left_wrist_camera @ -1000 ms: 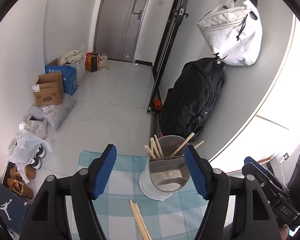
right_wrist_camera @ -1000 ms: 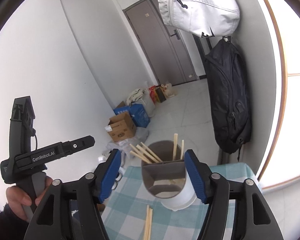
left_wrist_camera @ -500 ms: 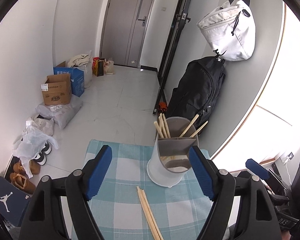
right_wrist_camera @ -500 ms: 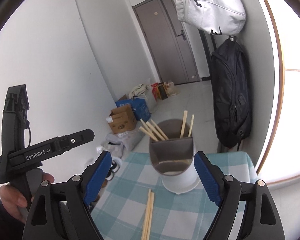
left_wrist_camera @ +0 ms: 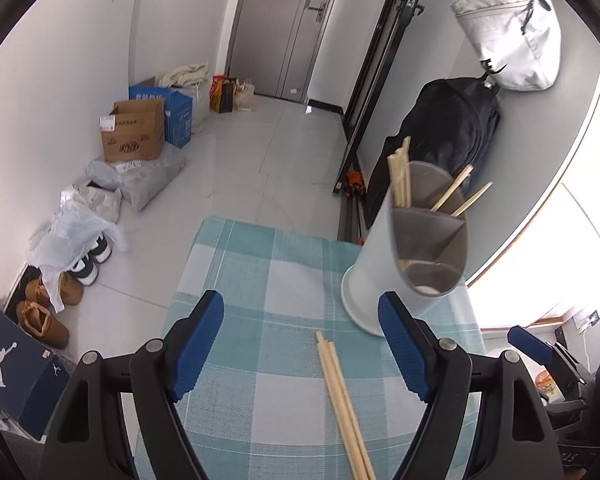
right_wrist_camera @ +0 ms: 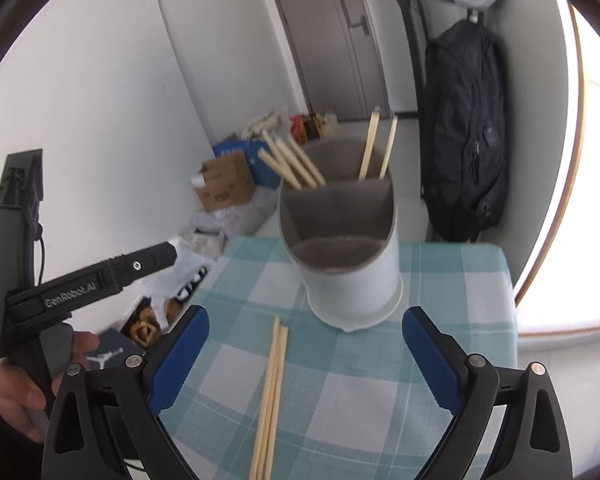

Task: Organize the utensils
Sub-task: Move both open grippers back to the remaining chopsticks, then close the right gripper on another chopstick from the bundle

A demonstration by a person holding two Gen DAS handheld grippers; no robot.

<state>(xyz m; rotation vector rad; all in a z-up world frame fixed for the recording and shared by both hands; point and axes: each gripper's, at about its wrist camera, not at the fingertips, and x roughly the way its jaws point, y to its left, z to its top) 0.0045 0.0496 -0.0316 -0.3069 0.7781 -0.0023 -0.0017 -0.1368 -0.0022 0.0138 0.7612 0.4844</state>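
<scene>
Chopsticks lie loose on the checked tablecloth between the wide, empty jaws of the right gripper — just opening — and left gripper, while several already stand in the holder near the cloth's far edge — one pair left.

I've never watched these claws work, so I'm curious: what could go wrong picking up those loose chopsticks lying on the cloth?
The loose chopsticks lie flat and close together on the checked cloth, so the open right claw might pinch only one or snag the cloth. The tall holder stands just beyond them near the table's edge, and a careless reach could knock it over with its chopsticks.
</scene>
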